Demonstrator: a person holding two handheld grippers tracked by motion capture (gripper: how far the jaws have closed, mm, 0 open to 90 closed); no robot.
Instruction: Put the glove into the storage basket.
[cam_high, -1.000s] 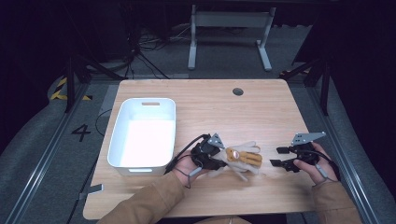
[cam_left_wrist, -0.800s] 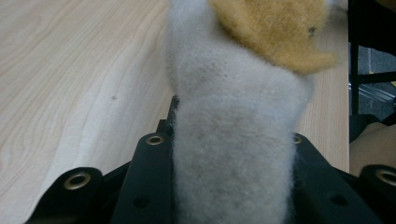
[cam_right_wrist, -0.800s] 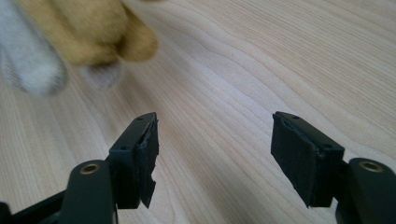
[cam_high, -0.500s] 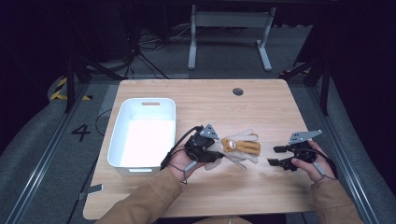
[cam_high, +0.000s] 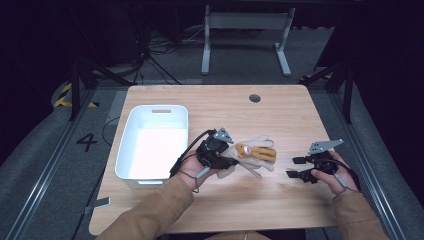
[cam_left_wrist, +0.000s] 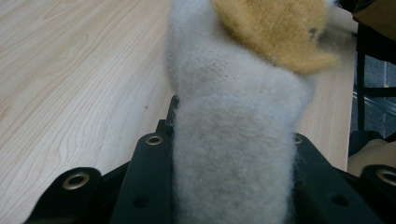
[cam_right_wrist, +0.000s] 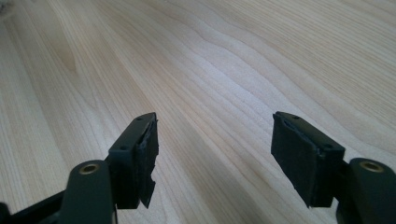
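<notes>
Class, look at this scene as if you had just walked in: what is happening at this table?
A person works at a wooden table with a gripper in each hand. The left gripper is shut on a cream and tan plush toy, just right of a white bin. The right gripper is open, holding nothing, apart from the toy.

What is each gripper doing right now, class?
Left gripper: closed on the plush toy.
Right gripper: open, holding nothing, above the table.

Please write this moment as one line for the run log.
left gripper: shut on plush toy | right gripper: open, holds nothing | white bin: left of toy
</notes>
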